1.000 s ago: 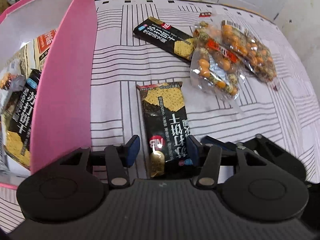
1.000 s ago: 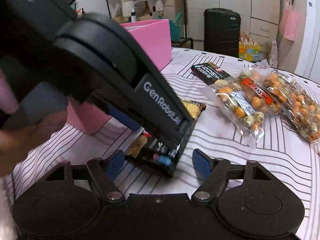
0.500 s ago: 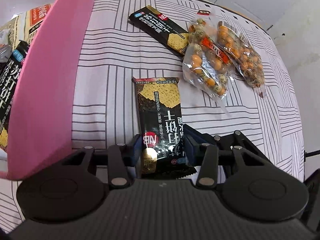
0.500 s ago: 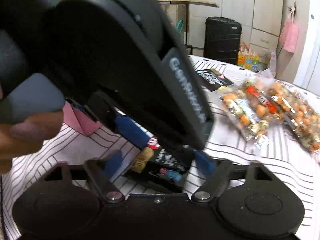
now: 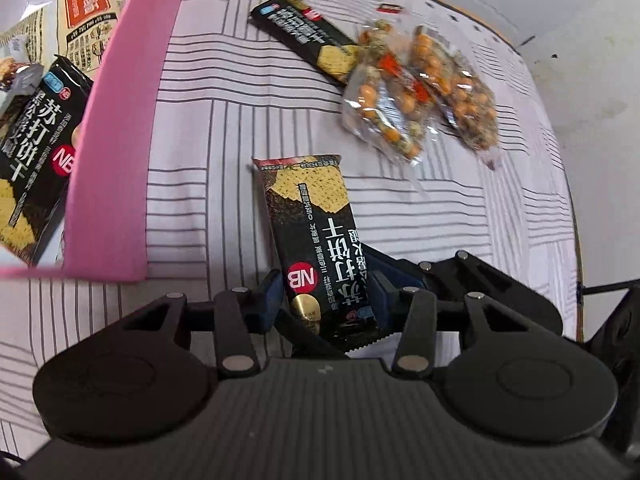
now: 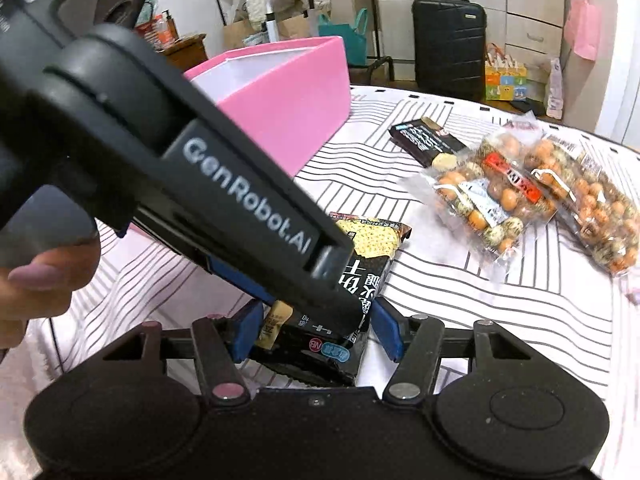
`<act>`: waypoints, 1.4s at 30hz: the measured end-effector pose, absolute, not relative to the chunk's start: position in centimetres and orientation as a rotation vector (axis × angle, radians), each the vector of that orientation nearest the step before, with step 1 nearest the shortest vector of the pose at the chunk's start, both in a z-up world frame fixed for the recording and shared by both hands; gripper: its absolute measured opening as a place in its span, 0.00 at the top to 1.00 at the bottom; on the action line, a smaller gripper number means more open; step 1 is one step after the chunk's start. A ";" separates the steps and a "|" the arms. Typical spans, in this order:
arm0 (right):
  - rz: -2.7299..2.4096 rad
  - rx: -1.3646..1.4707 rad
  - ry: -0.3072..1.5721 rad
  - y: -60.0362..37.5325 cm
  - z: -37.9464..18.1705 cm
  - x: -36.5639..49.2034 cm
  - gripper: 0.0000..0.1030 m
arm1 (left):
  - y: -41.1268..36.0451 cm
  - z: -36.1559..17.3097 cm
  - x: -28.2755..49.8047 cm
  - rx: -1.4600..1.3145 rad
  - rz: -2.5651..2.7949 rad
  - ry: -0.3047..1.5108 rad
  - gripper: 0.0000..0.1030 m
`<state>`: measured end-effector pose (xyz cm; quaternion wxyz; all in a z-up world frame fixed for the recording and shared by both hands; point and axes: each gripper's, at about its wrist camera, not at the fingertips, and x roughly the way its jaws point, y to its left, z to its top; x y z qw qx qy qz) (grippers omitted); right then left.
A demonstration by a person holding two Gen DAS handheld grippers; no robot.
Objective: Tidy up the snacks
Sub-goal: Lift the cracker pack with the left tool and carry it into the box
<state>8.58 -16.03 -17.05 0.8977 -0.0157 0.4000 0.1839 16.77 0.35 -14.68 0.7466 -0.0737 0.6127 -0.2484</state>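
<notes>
A black soda-cracker packet (image 5: 312,220) is pinched by its near end in my left gripper (image 5: 326,300), whose blue pads press on its two long edges. Its far end points toward the striped tablecloth. In the right wrist view the same packet (image 6: 372,240) runs under the left gripper's black finger. Its near end lies between the pads of my right gripper (image 6: 316,334). Those jaws are closing, and a thin gap still shows at the right pad. The pink box (image 5: 120,140) stands to the left and holds another cracker packet (image 5: 36,152) and a beige pack (image 5: 84,12).
A second black cracker packet (image 5: 304,36) lies farther back on the table. Two clear bags of coated nuts (image 5: 384,108) (image 5: 456,96) lie at the right, near the table's rounded edge (image 5: 572,220). A person's hand (image 6: 36,280) holds the left gripper. A black suitcase (image 6: 448,52) stands behind the table.
The left jaws closed onto the cracker packet and tipped it up off the cloth. The right jaws narrowed around the packet's near end.
</notes>
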 end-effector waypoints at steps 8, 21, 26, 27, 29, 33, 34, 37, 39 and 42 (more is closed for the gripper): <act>0.430 -0.069 0.809 -16.1 -13.1 7.4 0.37 | 1.1 -10.6 13.5 -0.153 -0.566 1.254 0.57; 0.462 -0.131 0.716 -14.9 -7.1 5.8 0.37 | 3.5 -3.7 10.2 -0.200 -0.568 1.101 0.57; 0.512 -0.154 0.673 -13.5 -4.6 7.1 0.36 | 5.7 -1.3 10.6 -0.235 -0.547 1.030 0.57; 0.528 -0.154 0.664 -13.2 -4.2 7.6 0.35 | 6.4 -0.8 10.8 -0.247 -0.542 1.013 0.57; 0.553 -0.161 0.643 -12.3 -3.7 8.3 0.35 | 7.7 -0.3 11.5 -0.271 -0.527 0.984 0.57; 0.607 -0.211 0.604 -9.9 -3.2 10.2 0.35 | 9.9 0.0 13.1 -0.298 -0.470 0.954 0.57; 0.618 -0.216 0.600 -9.4 -3.3 10.9 0.35 | 10.6 0.0 13.7 -0.305 -0.451 0.948 0.57; 0.665 -0.226 0.589 -7.9 -3.5 12.8 0.35 | 12.2 -0.4 15.3 -0.327 -0.399 0.935 0.57; 0.696 -0.222 0.591 -7.2 -3.9 14.1 0.35 | 13.3 -0.9 16.5 -0.341 -0.367 0.933 0.57; 0.744 -0.223 0.595 -6.1 -4.6 15.8 0.35 | 14.7 -2.1 18.2 -0.370 -0.327 0.945 0.57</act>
